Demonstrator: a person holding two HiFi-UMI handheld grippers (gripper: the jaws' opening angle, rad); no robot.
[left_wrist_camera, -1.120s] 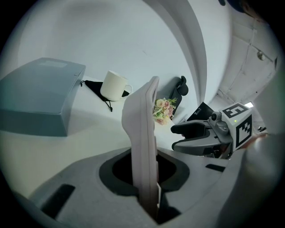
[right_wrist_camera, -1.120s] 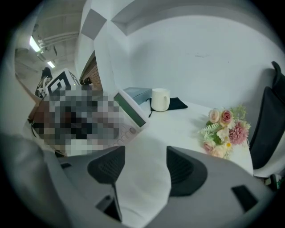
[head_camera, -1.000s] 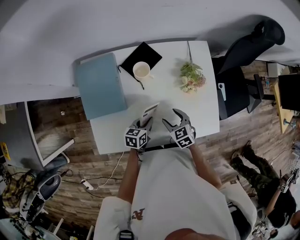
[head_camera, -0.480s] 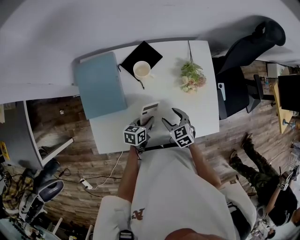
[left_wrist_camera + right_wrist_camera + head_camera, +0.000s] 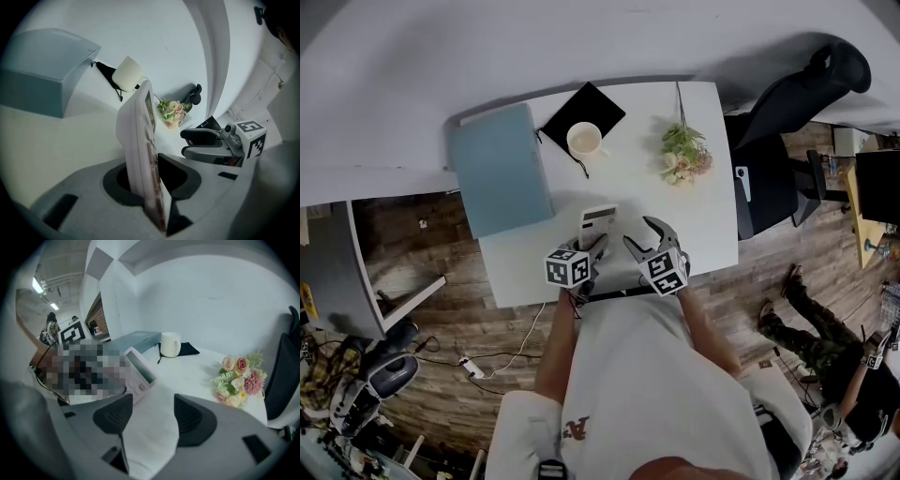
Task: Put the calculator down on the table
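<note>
Near the front of the white surface [image 5: 703, 225]: calculator [image 5: 599, 221], pale, display end turned away toward the mug [image 5: 583, 141], key face up and a little to the right. Near end tucked between the jaws of the left gripper [image 5: 593, 247]. In the left gripper view, stands on edge in the gap, leaning toward the left pad, with dark pad face showing on either side. Jaws opening at this moment: grip slackened, no longer clamped, calculator not yet clear of them. Lies low over the surface; cannot tell whether the far end touches it.

Just right of the calculator: right gripper [image 5: 641, 235], angled down, released, jaws well apart. Between them only bare surface. In the right gripper view, the calculator's display end shows ahead and left of the jaws, apart from them.

At the back: mug standing upright on a black cloth [image 5: 605, 110]. Left of that, a blue box [image 5: 499, 169] reaching past the surface's left edge. Right of the mug, well apart from the calculator, a bunch of flowers [image 5: 684, 155], pink and cream, lying flat. Off the right edge, a black chair [image 5: 797, 94] on the wood floor [image 5: 431, 244].
</note>
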